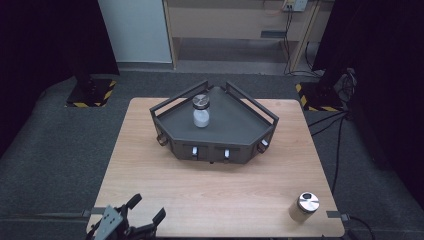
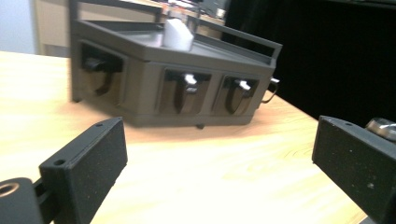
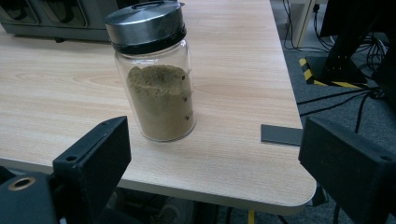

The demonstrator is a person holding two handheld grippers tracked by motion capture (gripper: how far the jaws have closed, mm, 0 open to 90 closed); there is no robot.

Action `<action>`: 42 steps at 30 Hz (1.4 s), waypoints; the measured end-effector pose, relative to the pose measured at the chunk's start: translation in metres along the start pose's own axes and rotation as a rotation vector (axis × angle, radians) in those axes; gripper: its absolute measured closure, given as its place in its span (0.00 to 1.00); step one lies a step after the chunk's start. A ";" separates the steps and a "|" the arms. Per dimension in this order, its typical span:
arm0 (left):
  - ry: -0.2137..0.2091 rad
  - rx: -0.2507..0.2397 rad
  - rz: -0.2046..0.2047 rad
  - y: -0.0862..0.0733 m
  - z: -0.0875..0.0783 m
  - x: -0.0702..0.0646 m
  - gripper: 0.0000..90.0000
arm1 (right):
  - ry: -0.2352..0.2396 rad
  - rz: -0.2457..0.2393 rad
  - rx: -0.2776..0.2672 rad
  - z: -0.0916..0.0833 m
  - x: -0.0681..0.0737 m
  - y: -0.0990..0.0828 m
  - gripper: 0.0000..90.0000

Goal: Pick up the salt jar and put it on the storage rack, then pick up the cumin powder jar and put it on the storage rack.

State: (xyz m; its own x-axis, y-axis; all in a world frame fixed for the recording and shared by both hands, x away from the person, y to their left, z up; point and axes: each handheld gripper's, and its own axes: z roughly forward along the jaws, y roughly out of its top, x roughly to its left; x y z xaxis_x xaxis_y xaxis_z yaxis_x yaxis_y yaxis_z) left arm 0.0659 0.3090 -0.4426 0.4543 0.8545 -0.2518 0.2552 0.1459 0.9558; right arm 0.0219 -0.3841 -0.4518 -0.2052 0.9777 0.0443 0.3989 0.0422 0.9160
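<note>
right gripper: jaws spread wide, nothing between them; lined up on the brown-powder jar from just off the near right table corner, so the gap looks set to take the jar's body.
brown-powder jar: glass, metal screw lid, filled a little over halfway with tan powder; upright on the table near its front right corner, also seen in the high view. stands free, touching nothing but the wood.
left gripper: at the near left edge of the table, jaws parted wide and empty; its own camera looks low across the wood toward the rack, well short of it. reads as waiting, not working.
corner rack: dark, wedge-shaped tray with rails, mid-table toward the far side; hooks and knobs along its front face.
white-powder jar: upright on the rack's tray, left of centre, metal lid on; well apart from the brown one.
step in hand: likely the approach to grasp the brown-powder jar; no contact yet.
likely aim: a judgement only: the tray has bare floor beside the white jar, which suits a second jar.
risk: the jar sits close to the table edge; a skewed close could tip it or nudge it off.
</note>
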 end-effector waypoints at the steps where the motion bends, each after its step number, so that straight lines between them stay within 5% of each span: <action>1: 0.012 0.018 -0.006 0.003 -0.005 -0.004 0.03 | 0.003 -0.001 0.002 0.000 0.000 0.000 0.10; 6: 0.045 0.002 0.010 -0.005 -0.020 -0.019 0.04 | 0.009 -0.007 -0.001 0.001 0.002 0.000 0.10; 9: 0.067 -0.003 0.071 -0.004 -0.017 -0.020 0.04 | 0.014 -0.009 0.007 0.002 0.001 -0.001 0.10; 26: 0.053 0.048 0.054 -0.004 -0.013 -0.012 0.04 | 0.004 -0.009 0.008 -0.001 0.002 -0.002 0.10; 42: 0.066 0.030 0.057 -0.006 -0.015 -0.012 0.04 | 0.005 -0.016 0.005 0.000 0.003 -0.002 0.10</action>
State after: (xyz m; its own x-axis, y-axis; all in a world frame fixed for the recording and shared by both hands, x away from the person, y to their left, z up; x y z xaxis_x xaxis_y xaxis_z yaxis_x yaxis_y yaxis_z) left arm 0.0460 0.3058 -0.4428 0.4122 0.8919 -0.1859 0.2562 0.0823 0.9631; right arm 0.0204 -0.3813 -0.4530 -0.2163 0.9758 0.0316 0.4002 0.0591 0.9145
